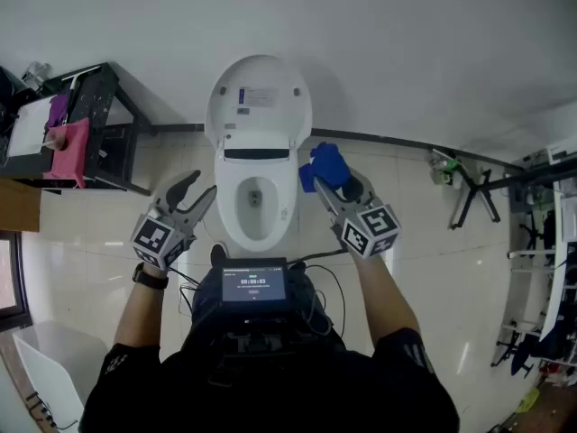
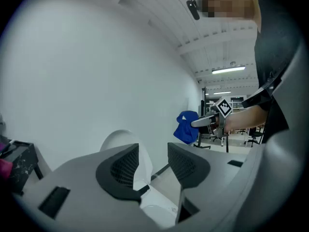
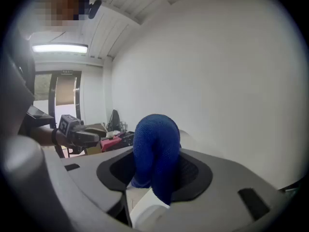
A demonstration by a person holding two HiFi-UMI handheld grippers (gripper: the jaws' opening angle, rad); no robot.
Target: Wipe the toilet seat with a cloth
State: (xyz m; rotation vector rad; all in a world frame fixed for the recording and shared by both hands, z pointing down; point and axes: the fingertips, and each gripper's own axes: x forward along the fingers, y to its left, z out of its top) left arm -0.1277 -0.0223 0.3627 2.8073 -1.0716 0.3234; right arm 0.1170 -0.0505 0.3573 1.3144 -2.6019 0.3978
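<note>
Your right gripper (image 3: 154,175) is clamped on the blue cloth (image 3: 157,146). The jaws are closed onto it, and the cloth is bunched into a hump that stands up between the pads and spills past the tips. In the head view you hold it just right of the toilet (image 1: 259,152), beside the hinge end of the seat (image 1: 229,213). The left gripper view shows the cloth hanging in the air off to the side of the raised lid (image 1: 259,93). I can't tell whether it touches anything.

Your left gripper (image 2: 153,163) has its jaws apart and nothing between them. Only the white lid and the bowl rim show through the gap. In the head view it sits left of the bowl, with the tips angled in toward the seat's left side but clear of it.

The lid is up against the white wall (image 1: 406,43). The seat is down, and the water in the bowl is visible. The two grippers flank the toilet at about the same height.

Further out:
- A lit screen (image 1: 254,284) sits on your chest rig.
- A black rack (image 1: 108,124) stands at far left with a pink cloth (image 1: 70,150) draped on it.
- A black stand (image 1: 475,192) is on the tiled floor (image 1: 424,242) to the right.
</note>
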